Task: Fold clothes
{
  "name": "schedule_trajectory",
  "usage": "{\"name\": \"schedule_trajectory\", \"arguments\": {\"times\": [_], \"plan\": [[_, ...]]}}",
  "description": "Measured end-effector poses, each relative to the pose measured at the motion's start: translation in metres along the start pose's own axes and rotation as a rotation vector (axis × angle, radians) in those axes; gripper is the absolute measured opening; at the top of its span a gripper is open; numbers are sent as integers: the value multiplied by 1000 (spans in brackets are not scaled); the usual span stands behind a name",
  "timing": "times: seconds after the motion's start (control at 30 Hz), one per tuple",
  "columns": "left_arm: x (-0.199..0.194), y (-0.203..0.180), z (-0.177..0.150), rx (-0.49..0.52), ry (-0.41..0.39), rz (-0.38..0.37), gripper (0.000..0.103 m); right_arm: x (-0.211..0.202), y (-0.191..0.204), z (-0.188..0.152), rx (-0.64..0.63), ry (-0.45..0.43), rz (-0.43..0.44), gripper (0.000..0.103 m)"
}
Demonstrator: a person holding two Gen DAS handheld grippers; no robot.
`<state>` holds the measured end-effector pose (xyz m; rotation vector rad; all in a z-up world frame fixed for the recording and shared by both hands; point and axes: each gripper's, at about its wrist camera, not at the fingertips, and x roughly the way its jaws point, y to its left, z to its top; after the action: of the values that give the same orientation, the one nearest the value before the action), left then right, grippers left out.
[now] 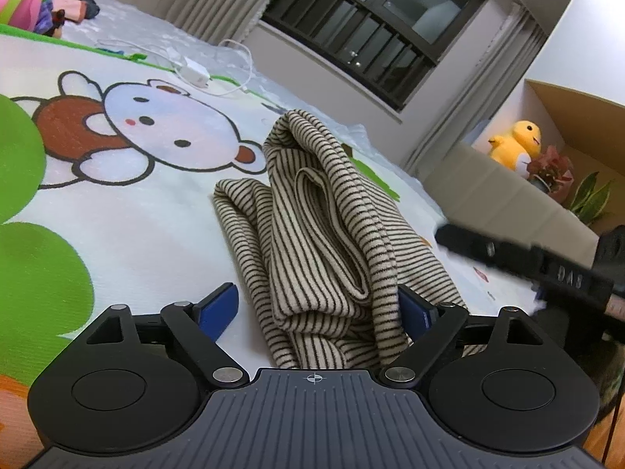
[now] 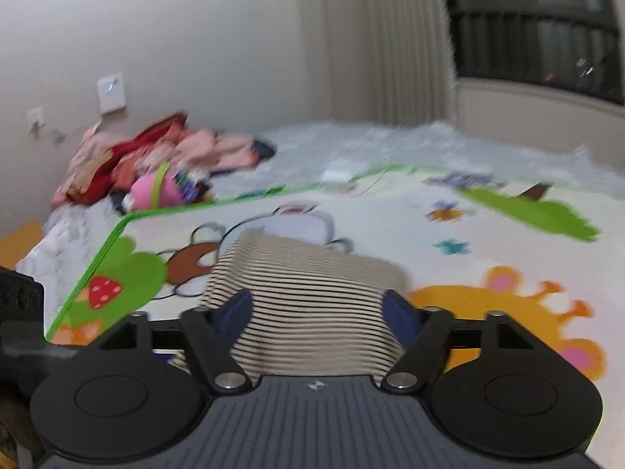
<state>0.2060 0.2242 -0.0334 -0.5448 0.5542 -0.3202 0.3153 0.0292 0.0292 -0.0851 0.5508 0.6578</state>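
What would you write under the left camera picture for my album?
Left gripper open around a crumpled striped shirt on a cartoon play mat.

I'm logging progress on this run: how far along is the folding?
Barely begun. Done: nothing looks neatly folded; the striped top lies bunched on the mat. In hand: cloth sits between the open fingers of the left tool and right tool, neither visibly clamped. Left: spreading it flat and all the folds.
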Motion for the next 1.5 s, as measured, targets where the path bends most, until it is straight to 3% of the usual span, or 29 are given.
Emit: {"name": "schedule_trajectory", "arguments": {"times": [0.1, 0.27, 0.37, 0.47, 0.6, 0.77, 0.9, 1.07, 1.2, 1.37, 1.5], "plan": [[1, 1, 0, -2, 0, -17, 95, 39, 7, 3, -29, 92, -28, 76], [1, 4, 0, -14, -3, -32, 95, 41, 11, 3, -53, 81, -55, 77], [2, 5, 0, -19, -5, -38, 96, 22, 8, -7, -29, 27, -44, 79], [2, 6, -1, -23, -7, -43, 97, -9, 0, -24, 20, -22, -50, 91], [2, 6, -1, -25, -8, -44, 97, -49, -19, -55, 74, -12, -68, 102], [0, 1, -2, -4, -18, -15, 97, -92, -54, -92, 209, -3, -96, 103], [-15, -19, -12, 43, -65, 120, 103, -121, -76, -118, 314, 15, -97, 103], [-41, -71, -58, 87, -31, 216, 103, -144, -72, -137, 247, 80, -124, 103], [-52, -116, -98, 116, -32, 467, 103, -148, -59, -145, 161, 109, -144, 103], [-51, -159, -137, 209, -56, 682, 103, -145, -50, -145, 93, 132, -179, 103], [-57, -162, -139, 163, -56, 693, 103, -148, -50, -147, 99, 123, -177, 103]]}}
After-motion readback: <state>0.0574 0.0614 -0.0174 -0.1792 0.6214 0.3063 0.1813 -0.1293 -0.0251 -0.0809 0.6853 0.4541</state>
